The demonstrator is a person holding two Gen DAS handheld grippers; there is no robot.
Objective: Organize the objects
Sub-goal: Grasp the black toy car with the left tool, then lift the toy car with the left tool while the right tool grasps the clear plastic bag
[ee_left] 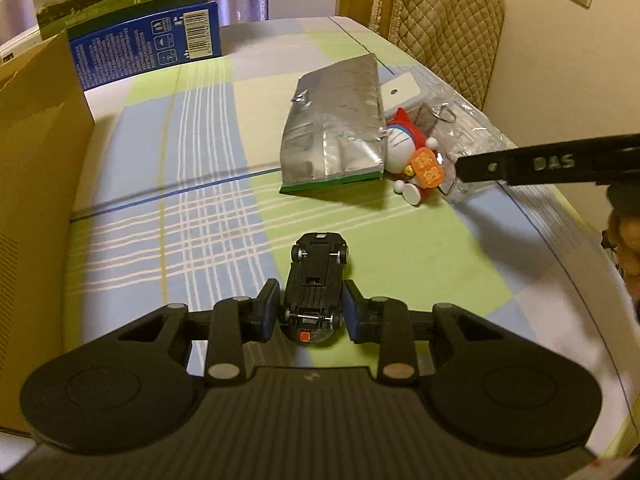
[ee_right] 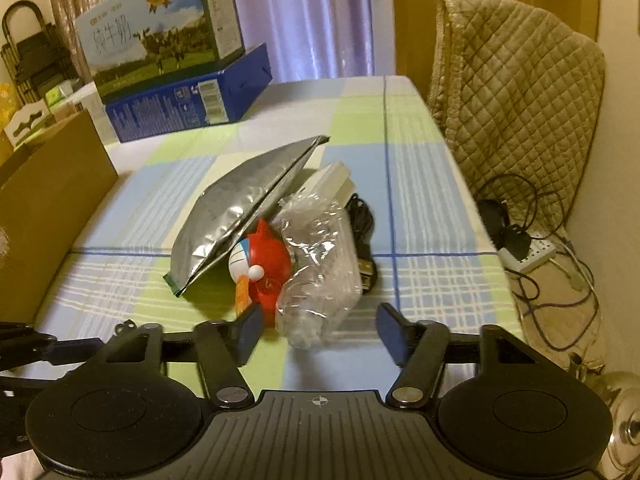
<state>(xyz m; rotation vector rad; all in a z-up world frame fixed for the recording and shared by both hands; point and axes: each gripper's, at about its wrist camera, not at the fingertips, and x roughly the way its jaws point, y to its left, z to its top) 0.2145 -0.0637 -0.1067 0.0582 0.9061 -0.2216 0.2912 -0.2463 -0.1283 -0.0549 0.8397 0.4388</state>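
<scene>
In the left wrist view, a black toy car (ee_left: pixel 316 276) lies wheels-up between the fingers of my left gripper (ee_left: pixel 311 312); both pads press its sides. Farther back on the checked tablecloth (ee_left: pixel 200 220) is a pile: a silver foil pouch (ee_left: pixel 336 128), a red-and-white cat figure (ee_left: pixel 412 156), crumpled clear plastic (ee_left: pixel 468 132) and a white box (ee_left: pixel 400 94). One finger (ee_left: pixel 520 166) of the right gripper reaches toward that plastic. In the right wrist view, my right gripper (ee_right: pixel 322 332) stands open, with the near end of the clear plastic (ee_right: pixel 320 264) between its fingers, untouched. The figure (ee_right: pixel 264 268) leans under the pouch (ee_right: pixel 236 216).
An open cardboard box (ee_left: pixel 36 200) stands along the left edge. A blue box (ee_right: pixel 188 100) with a milk carton case (ee_right: pixel 160 28) on top sits at the back. A black cable (ee_right: pixel 364 240) lies beside the plastic. A quilted chair cover (ee_right: pixel 520 100) and floor wiring (ee_right: pixel 536 256) are at the right.
</scene>
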